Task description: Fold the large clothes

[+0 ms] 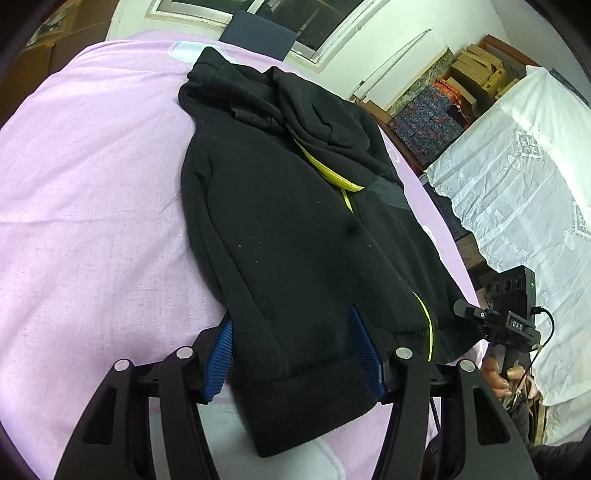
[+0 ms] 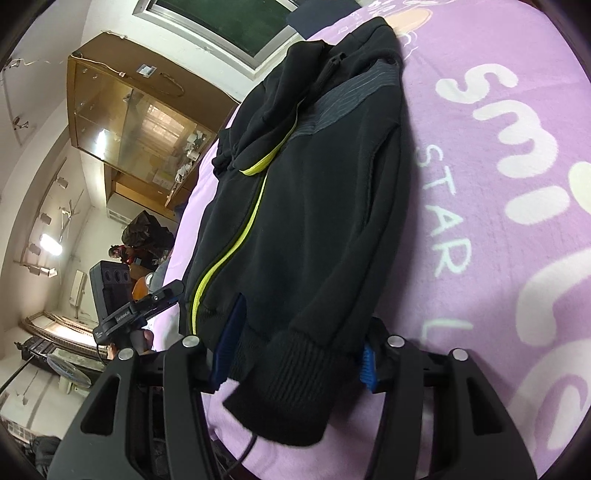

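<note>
Your work surface is a lilac bedsheet [image 1: 92,192] with white lettering on it; behind it you have a window [image 1: 317,26], stacked cardboard boxes [image 1: 476,70] to one side, a white lace cloth [image 1: 517,177] over furniture, and a glass-fronted cabinet [image 2: 125,118] on the other side; the boxes' contents cannot be told. The black hooded jacket [image 1: 280,229] lies on the sheet, long axis running away from you, hood at the far end, ribbed hem nearest, yellow-green zip [image 2: 229,247] along its length. Your left gripper [image 1: 291,354] is clamped on the hem; your right gripper [image 2: 295,354] is clamped on the hem's other end.
</note>
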`<state>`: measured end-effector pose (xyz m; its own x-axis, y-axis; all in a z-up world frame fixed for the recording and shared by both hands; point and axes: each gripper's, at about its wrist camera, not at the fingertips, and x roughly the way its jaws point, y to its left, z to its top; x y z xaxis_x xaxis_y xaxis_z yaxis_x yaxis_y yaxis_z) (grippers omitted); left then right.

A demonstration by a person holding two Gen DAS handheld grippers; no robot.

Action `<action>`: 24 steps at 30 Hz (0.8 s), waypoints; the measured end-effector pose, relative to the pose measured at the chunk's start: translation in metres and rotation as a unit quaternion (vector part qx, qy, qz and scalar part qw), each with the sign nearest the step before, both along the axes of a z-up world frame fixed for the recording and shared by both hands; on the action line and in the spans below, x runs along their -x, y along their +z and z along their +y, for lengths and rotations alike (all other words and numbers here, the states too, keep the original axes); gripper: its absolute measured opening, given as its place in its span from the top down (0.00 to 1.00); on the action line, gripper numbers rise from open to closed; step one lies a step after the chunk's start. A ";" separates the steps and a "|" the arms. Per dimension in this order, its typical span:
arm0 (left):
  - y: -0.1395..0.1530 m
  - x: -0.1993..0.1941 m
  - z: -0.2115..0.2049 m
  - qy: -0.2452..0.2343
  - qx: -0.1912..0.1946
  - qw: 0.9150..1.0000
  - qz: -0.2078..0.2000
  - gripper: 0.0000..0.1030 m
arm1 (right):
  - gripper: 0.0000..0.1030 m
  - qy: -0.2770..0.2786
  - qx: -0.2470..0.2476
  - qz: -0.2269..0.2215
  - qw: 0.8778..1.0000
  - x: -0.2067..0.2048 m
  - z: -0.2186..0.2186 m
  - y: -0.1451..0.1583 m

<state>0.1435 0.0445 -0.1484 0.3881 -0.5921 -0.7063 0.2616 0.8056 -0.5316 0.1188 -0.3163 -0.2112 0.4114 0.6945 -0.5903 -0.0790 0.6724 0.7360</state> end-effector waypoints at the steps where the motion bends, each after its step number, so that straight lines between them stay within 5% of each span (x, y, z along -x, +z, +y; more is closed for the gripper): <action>1: 0.000 0.003 -0.001 -0.001 0.001 1.000 -0.002 0.43 | 0.48 -0.001 0.000 0.001 1.000 -0.001 0.001 0.000; 10: -0.005 0.011 0.003 -0.012 0.023 1.000 0.003 0.50 | 0.50 -0.012 0.000 0.003 1.000 0.011 0.000 0.001; 12: -0.009 0.002 0.000 -0.007 0.021 1.000 0.012 0.78 | 0.50 -0.013 0.004 0.001 1.000 0.010 0.002 0.001; 13: -0.012 -0.002 0.000 -0.004 0.021 1.000 0.018 0.83 | 0.49 -0.013 0.003 0.002 1.000 0.009 0.003 0.001; 24: -0.016 0.003 0.008 -0.003 0.028 0.999 0.031 0.84 | 0.50 -0.007 0.004 -0.002 1.000 0.014 0.004 0.002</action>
<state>0.1404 0.0524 -0.1640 0.3413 -0.6331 -0.6948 0.2309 0.7730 -0.5909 0.1050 -0.3127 -0.2092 0.4234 0.6838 -0.5943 -0.0732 0.6797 0.7298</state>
